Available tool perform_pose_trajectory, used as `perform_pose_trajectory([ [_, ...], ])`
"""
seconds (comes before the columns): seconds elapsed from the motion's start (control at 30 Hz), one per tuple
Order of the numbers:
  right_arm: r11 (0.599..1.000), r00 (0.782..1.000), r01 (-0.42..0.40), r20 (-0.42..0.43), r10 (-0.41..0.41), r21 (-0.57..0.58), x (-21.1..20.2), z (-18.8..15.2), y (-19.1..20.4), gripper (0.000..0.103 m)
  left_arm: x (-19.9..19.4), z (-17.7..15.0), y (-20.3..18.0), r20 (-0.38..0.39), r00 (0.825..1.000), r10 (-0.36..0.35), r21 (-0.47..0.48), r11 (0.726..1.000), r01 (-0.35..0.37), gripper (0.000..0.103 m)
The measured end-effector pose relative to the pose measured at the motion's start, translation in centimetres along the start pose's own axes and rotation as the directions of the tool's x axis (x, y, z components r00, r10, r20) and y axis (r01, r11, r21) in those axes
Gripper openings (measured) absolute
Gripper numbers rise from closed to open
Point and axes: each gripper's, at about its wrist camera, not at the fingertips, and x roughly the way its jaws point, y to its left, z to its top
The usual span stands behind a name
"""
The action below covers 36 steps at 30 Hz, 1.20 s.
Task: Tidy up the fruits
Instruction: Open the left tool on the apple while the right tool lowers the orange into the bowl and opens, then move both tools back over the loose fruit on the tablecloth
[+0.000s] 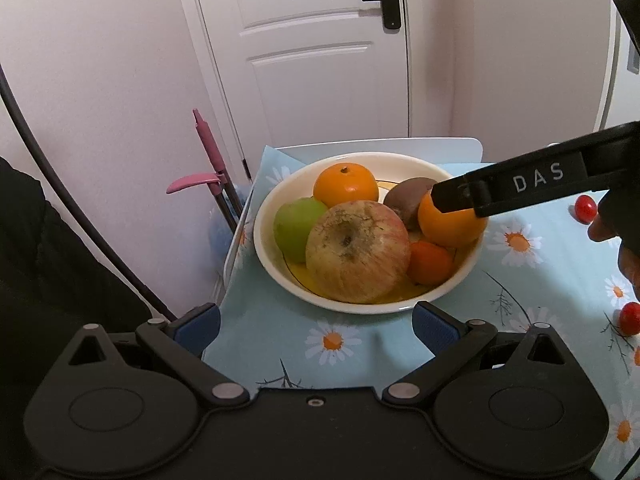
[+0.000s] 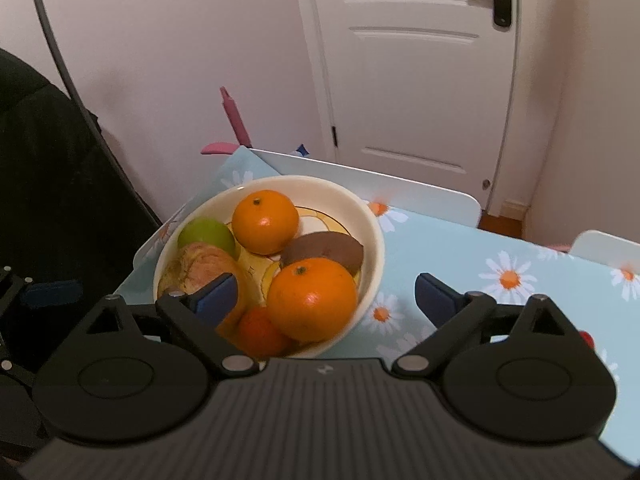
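Note:
A cream bowl [image 1: 400,160] [image 2: 372,232] on the daisy tablecloth holds a big red-yellow apple [image 1: 358,252], a green apple [image 1: 298,228], a brown fruit [image 1: 412,200], a small tangerine [image 1: 430,262] and two oranges [image 1: 346,184] [image 2: 265,222]. My right gripper [image 2: 326,296] is open wide over the bowl's near right side. The nearer orange [image 2: 312,300] [image 1: 452,228] rests in the bowl between its blue pads, and neither pad touches it. One black finger [image 1: 520,186] of that gripper crosses this orange in the left wrist view. My left gripper [image 1: 318,326] is open just short of the bowl, holding nothing.
Two red cherry tomatoes [image 1: 585,209] [image 1: 630,318] lie on the cloth right of the bowl. The white table edge [image 2: 360,176] runs close behind the bowl. A pink-handled tool [image 1: 208,148] leans off the table's left side, and a dark chair [image 2: 60,200] stands left.

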Motion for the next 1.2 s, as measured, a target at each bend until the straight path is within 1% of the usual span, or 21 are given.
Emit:
perform_pose_trajectory([
  [0.13, 1.0, 1.0, 0.017, 0.005, -0.017, -0.001, -1.0, -0.1, 0.1, 0.103, -0.6, 0.1, -0.2, -0.006, 1.0, -0.001, 0.0, 1.0, 0.001, 0.103],
  [0.4, 0.998, 0.998, 0.053, 0.019, -0.053, 0.021, -3.7, -0.2, 0.2, 0.103, -1.9, 0.9, -0.4, 0.013, 1.0, -0.022, 0.01, 1.0, 0.022, 0.103],
  [0.6, 0.991, 0.993, 0.111, 0.038, -0.114, 0.073, -6.4, -0.6, -0.6, 0.103, -3.1, 1.9, -0.7, 0.043, 0.998, -0.056, 0.033, 0.998, 0.054, 0.103],
  [0.7, 0.982, 0.987, 0.15, 0.046, -0.156, 0.111, -8.0, -1.1, -1.5, 0.103, -3.5, 2.5, -1.1, 0.038, 0.997, -0.069, 0.048, 0.997, 0.067, 0.103],
  [0.8, 0.97, 0.978, 0.193, 0.054, -0.203, 0.149, -9.7, -1.7, -2.4, 0.103, -3.9, 2.9, -1.7, 0.044, 0.993, -0.105, 0.067, 0.992, 0.102, 0.103],
  [0.97, 0.94, 0.953, 0.278, 0.062, -0.295, 0.2, -12.6, -3.0, -4.3, 0.103, -4.5, 3.6, -3.1, 0.055, 0.983, -0.173, 0.114, 0.98, 0.166, 0.103],
  [1.1, 0.922, 0.94, 0.314, 0.062, -0.336, 0.228, -14.7, -4.2, -6.2, 0.103, -4.9, 3.9, -5.0, 0.058, 0.976, -0.21, 0.158, 0.967, 0.199, 0.103],
  [1.2, 0.919, 0.936, 0.325, 0.06, -0.346, 0.225, -15.9, -5.0, -8.0, 0.103, -5.4, 4.0, -6.8, 0.058, 0.972, -0.227, 0.173, 0.961, 0.214, 0.103],
])
